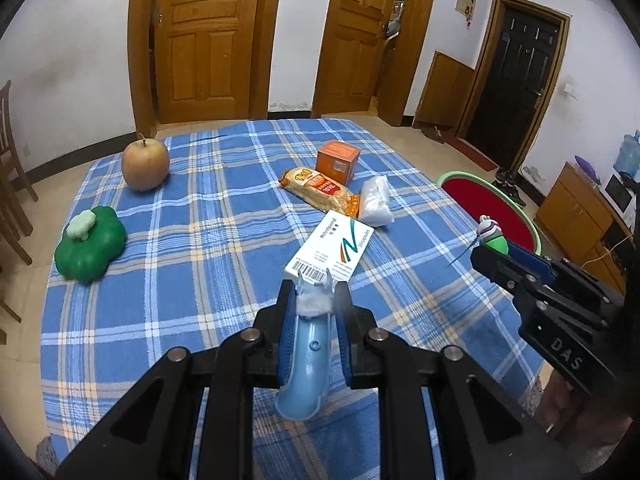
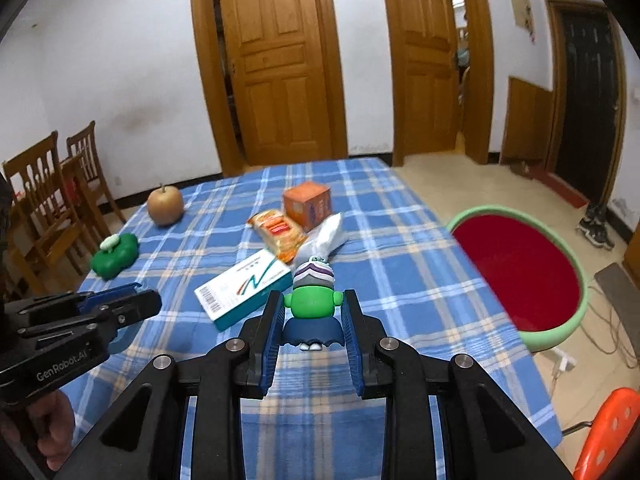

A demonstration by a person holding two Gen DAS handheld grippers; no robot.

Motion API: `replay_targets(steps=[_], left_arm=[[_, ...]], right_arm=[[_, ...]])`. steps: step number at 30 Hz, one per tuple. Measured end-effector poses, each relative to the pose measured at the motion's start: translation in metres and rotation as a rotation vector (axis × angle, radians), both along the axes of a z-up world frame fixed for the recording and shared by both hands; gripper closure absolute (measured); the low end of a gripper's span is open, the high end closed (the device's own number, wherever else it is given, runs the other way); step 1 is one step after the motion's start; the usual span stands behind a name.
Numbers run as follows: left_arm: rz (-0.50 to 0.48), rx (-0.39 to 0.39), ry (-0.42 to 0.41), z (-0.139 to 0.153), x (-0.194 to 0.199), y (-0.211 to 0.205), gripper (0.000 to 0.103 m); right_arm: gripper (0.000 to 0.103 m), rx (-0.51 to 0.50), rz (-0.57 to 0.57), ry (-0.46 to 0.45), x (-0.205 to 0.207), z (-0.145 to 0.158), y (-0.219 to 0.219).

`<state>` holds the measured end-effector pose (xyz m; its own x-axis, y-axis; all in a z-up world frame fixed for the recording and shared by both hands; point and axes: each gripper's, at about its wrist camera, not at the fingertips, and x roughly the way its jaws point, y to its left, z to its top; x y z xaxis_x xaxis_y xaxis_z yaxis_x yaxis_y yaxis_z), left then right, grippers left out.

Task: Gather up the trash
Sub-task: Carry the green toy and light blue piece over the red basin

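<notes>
L gripper [image 1: 313, 300] clamped on a pale blue plastic scoop-like piece [image 1: 307, 356] w/ white fluff at its tip, held above the blue plaid tablecloth [image 1: 200, 280]. R gripper [image 2: 313, 312] clamped on a small green toy figure [image 2: 313, 300]. Mid-table: medicine box [image 1: 332, 250], snack pack [image 1: 318, 190], orange carton [image 1: 337, 161], clear plastic bag [image 1: 376, 202], close together. Far left: apple [image 1: 145, 165], green pepper toy [image 1: 91, 244]. Red-and-green basin [image 2: 524, 276] on the floor, right of the table.

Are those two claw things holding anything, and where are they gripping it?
Left gripper clamps a light blue plastic piece by its sides. Right gripper squeezes a green toy figure around its body.
</notes>
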<state>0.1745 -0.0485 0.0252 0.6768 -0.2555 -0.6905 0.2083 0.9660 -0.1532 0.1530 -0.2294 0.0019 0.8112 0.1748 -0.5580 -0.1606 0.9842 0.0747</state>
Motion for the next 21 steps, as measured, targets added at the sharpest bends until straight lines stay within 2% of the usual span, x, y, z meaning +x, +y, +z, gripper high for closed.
replay_targets(steps=[2,4,8,14,17,21], left_arm=[[-0.016,-0.005,0.0,0.001,0.0,-0.004,0.084],[-0.048,-0.05,-0.014,0.002,-0.001,-0.007,0.084],[-0.08,-0.067,-0.02,0.004,0.0,-0.021,0.084],[-0.141,-0.021,-0.066,0.006,-0.004,-0.048,0.084],[-0.158,-0.027,-0.054,0.004,-0.002,-0.056,0.084],[-0.153,-0.034,-0.04,0.001,0.005,-0.071,0.084]], right_arm=[[0.074,0.0,0.025,-0.002,-0.003,0.002,-0.003],[0.074,-0.005,0.038,-0.033,-0.009,0.004,-0.006],[0.074,-0.039,0.054,-0.045,-0.016,0.004,-0.012],[0.074,0.019,0.042,-0.047,-0.023,-0.002,-0.03],[0.074,0.042,0.032,-0.043,-0.026,-0.004,-0.038],[0.074,0.021,-0.01,-0.07,-0.034,-0.002,-0.05]])
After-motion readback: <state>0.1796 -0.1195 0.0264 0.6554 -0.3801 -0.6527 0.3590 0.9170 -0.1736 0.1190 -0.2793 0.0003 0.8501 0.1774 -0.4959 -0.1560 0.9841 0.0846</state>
